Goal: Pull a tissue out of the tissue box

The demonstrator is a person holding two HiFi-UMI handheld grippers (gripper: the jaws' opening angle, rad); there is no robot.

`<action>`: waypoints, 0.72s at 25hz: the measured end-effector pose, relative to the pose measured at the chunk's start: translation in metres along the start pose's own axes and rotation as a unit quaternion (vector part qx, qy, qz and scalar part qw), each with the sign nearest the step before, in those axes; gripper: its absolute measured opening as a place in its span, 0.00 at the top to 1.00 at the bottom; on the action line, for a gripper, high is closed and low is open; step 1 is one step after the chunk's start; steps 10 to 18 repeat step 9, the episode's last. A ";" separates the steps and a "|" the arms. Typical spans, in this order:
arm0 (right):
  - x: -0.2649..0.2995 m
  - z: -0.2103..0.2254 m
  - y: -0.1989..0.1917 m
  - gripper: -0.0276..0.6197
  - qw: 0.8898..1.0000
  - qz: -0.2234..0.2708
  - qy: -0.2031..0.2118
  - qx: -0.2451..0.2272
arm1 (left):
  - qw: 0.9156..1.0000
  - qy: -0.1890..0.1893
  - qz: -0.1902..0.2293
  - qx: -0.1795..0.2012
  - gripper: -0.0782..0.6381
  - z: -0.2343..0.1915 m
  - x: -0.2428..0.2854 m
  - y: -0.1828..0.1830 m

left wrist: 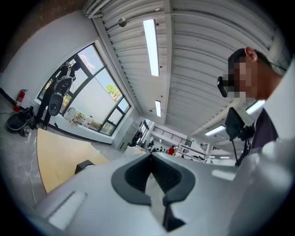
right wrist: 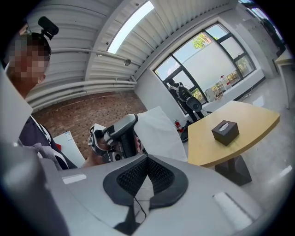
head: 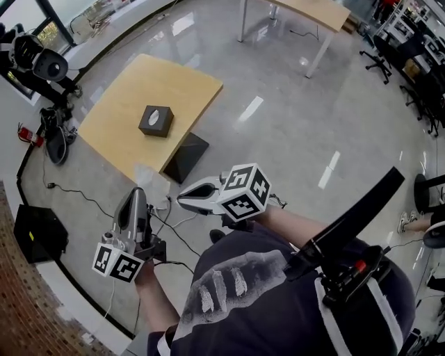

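Tissue box out on the table, both grippers closed and well short of it.
The left gripper (head: 140,193) has its jaws together on nothing. Beyond it, the dark tissue box (head: 156,120) sits on the wooden table (head: 125,87), with a white tissue (head: 158,116) at its top slot. The right gripper (head: 182,200) is also closed and empty. The tissue is probably light, soft and easily torn, so pinch its raised fold; the box may lift with it.

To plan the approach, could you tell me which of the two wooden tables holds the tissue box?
The nearer table, on a dark pedestal, holds the dark tissue box; the far table stands on white legs.
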State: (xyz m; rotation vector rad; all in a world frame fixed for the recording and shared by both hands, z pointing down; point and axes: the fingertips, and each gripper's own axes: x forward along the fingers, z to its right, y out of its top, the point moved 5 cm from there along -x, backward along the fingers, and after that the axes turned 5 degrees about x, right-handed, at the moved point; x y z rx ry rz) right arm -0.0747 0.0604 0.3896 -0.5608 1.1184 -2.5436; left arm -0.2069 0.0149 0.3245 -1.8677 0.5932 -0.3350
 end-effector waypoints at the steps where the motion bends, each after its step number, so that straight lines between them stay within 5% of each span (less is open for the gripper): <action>1: -0.007 0.001 -0.001 0.96 1.000 0.005 0.002 0.002 | 1.000 0.001 -0.004 0.006 0.89 0.007 0.006 -0.001; 9: -0.097 0.024 -0.029 0.96 0.999 0.033 0.016 0.031 | 0.999 -0.007 -0.038 0.039 0.89 0.095 0.067 -0.044; 18: -0.097 0.024 -0.029 0.96 0.999 0.033 0.016 0.031 | 0.999 -0.007 -0.038 0.039 0.89 0.095 0.067 -0.044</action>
